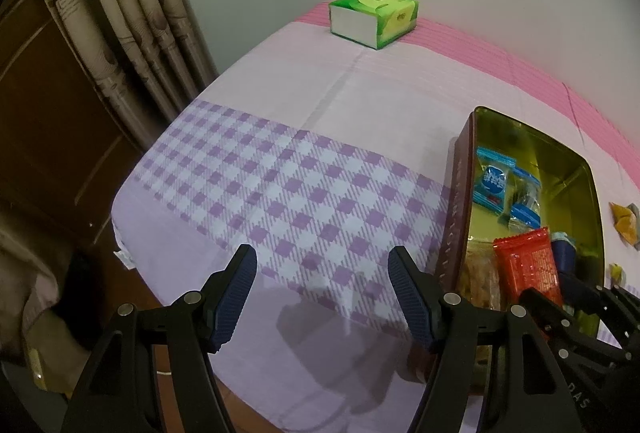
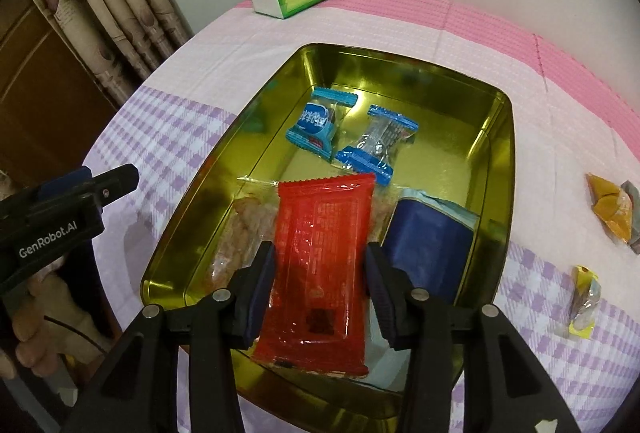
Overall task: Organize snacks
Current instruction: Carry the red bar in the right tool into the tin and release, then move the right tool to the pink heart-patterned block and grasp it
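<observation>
A gold tin [image 2: 508, 153] holds two blue candies [image 2: 316, 121], a dark blue packet [image 2: 428, 245] and a clear bag of pale snacks [image 2: 236, 233]. On top of them lies a red packet [image 2: 324, 225], flat and uncrumpled. My right gripper [image 2: 320, 253] straddles it, pads at its two long edges without pinching it. My left gripper [image 1: 322, 257] hangs open over the checked cloth, left of the tin [image 1: 460, 161], with nothing between its fingers. In the left wrist view the red packet [image 1: 524, 265] and the right gripper [image 1: 576, 285] show at the tin's near end.
Two loose wrapped snacks lie on the cloth right of the tin, an orange one [image 2: 612, 209] and a yellow one [image 2: 584, 301]. A green tissue pack [image 1: 374, 17] stands at the far edge by the wall. Curtains [image 1: 120, 13] hang past the table's left edge.
</observation>
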Motion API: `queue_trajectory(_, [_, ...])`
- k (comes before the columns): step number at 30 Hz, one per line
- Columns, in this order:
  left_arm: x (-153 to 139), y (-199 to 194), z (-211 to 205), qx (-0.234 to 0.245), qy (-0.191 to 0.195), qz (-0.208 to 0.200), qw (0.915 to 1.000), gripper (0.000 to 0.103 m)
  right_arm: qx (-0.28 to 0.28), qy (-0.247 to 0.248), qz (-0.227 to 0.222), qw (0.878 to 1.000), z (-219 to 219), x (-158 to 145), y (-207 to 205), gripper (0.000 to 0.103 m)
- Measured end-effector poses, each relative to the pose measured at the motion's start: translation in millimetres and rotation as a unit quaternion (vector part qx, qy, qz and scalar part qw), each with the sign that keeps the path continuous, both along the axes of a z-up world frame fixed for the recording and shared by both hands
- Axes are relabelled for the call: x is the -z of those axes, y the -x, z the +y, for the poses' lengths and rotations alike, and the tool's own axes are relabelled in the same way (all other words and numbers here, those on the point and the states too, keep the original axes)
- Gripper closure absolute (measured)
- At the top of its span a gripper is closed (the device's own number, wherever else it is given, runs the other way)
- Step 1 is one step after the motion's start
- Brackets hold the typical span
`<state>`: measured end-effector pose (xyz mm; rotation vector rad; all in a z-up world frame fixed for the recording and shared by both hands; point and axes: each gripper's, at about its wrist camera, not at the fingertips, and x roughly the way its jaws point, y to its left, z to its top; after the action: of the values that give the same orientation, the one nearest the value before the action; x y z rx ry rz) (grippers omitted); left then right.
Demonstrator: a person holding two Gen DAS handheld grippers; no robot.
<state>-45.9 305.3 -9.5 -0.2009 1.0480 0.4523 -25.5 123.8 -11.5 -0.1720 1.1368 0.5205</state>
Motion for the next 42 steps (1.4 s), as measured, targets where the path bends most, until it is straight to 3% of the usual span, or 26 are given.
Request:
queue_trajectory(13, [-4,1,-3,0.005,0.002,-0.006,1.0000,0.034,0.018,-0.040,-0.009,0.999,-21,-18,1,0.058])
queue_trajectory(21, [-7,0,-7,0.013,-0.009,-0.007,0.9999,0.034,0.055,-0.058,-0.028,0.996,-60,-37,-5,0.058])
queue_trajectory(28, [-8,-1,-9,0.015,-0.012,-0.010,0.9998,0.034,0.123,-0.044,-0.057,0.990,-137,-48,-22,0.058])
queue_trajectory(37, [-20,-2,-31,0.046,-0.031,-0.033,0.9979,0.034,0.237,0.017,-0.086,0.968,-273,-42,-48,0.058])
queue_trajectory(42, [-28,-8,-51,0.075,-0.037,-0.040,0.9957,0.034,0.263,0.027,-0.085,0.961,-310,-32,-61,0.058])
